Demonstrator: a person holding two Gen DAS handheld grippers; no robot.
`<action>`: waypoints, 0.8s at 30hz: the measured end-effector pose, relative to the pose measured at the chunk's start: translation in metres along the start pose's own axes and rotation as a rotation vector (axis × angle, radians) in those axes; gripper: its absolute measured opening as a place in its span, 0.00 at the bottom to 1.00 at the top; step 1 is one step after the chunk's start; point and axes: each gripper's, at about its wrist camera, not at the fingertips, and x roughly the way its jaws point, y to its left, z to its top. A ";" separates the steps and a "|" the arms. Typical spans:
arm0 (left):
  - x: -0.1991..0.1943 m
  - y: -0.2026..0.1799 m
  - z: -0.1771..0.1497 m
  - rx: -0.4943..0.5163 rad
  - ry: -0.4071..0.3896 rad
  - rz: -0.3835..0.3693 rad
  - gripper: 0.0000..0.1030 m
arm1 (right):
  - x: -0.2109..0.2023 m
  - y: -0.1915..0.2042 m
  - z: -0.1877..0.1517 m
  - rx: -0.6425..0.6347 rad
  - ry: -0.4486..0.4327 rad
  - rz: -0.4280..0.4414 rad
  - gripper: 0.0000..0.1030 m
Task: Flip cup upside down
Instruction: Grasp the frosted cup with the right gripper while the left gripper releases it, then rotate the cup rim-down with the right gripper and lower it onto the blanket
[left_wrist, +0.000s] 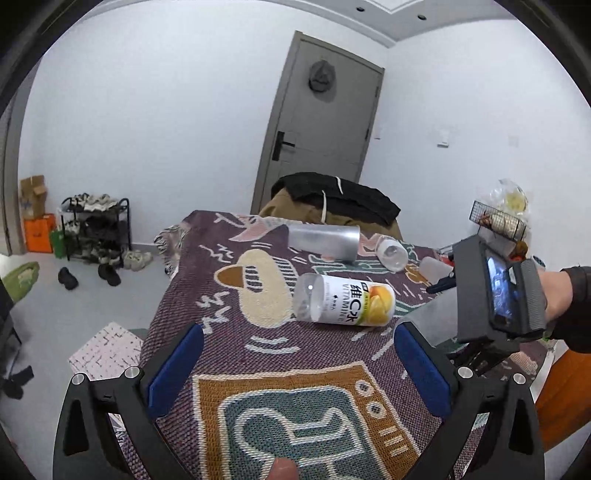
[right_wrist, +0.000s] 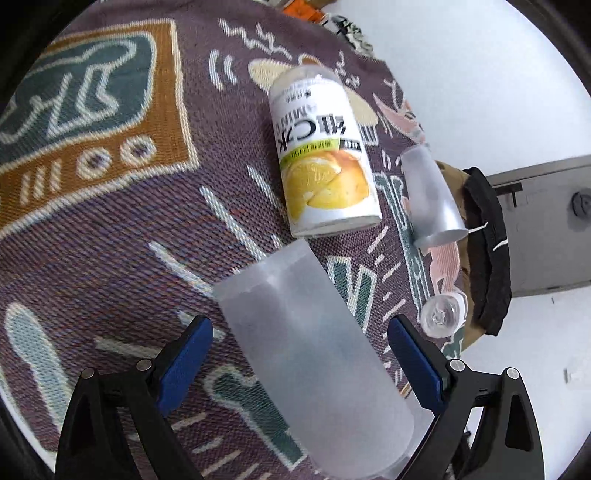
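1. The patterned cloth (right_wrist: 92, 229) carries everything.
2. The frosted cup (right_wrist: 314, 369) lies on its side beside the vitamin bottle (right_wrist: 321, 155), long axis along the right gripper's (right_wrist: 300, 354) spread, untouching fingers.
3. The left gripper (left_wrist: 299, 363), also open, hovers farther away.

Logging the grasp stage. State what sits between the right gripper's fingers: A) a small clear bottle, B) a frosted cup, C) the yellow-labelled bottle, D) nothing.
B: the frosted cup lies between the open blue pads of the right gripper, apparently not yet clamped.
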 end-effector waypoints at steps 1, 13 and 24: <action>-0.001 0.002 -0.001 -0.009 -0.001 -0.007 1.00 | 0.004 -0.001 -0.001 -0.003 0.015 0.005 0.87; -0.002 0.004 0.000 -0.033 -0.004 -0.034 1.00 | -0.016 -0.010 -0.003 0.065 -0.019 0.029 0.69; -0.004 -0.007 -0.002 -0.045 -0.005 -0.049 1.00 | -0.074 -0.044 -0.038 0.424 -0.233 0.067 0.65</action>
